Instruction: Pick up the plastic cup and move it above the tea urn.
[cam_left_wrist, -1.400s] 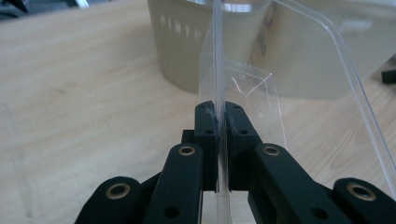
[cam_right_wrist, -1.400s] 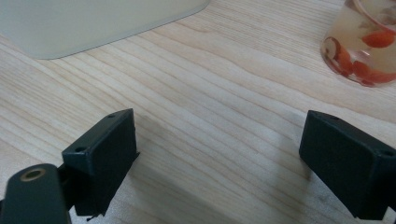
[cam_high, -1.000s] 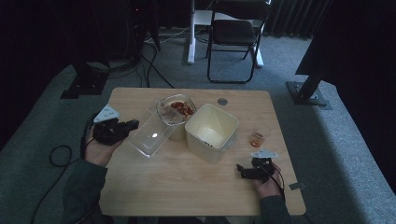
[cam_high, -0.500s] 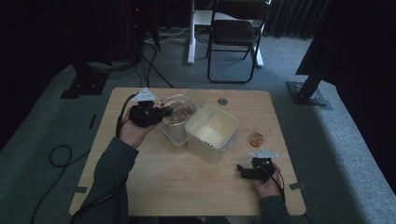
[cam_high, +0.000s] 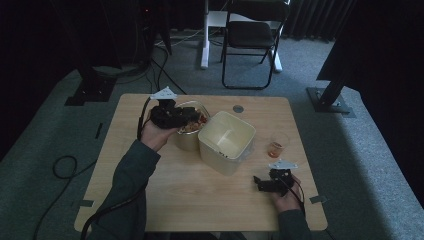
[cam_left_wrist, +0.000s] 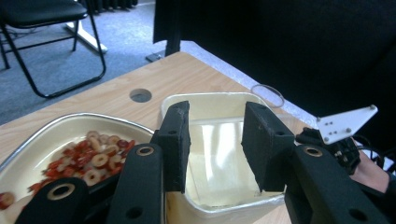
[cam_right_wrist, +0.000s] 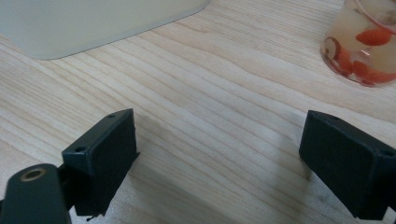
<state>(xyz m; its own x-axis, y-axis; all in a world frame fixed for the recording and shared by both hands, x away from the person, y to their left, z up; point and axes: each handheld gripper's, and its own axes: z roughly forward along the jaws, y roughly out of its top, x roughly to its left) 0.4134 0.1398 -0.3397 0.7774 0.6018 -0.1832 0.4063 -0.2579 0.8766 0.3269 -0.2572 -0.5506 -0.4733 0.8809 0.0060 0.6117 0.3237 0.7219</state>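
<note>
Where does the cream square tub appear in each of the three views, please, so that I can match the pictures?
High view: the cream square tub stands at the table's middle, right of the cereal bowl.
Left gripper view: lower centre, seen past the black jaws, the tub lies right of the bowl.
Right gripper view: its pale wall fills the top left corner.
Shared landmark: the small glass with red pieces, at the top right in the right gripper view.

A wooden table (cam_high: 150, 195) carries a cereal bowl (cam_high: 189, 141), cream tub (cam_high: 225, 145) and glass (cam_high: 277, 147).
</note>
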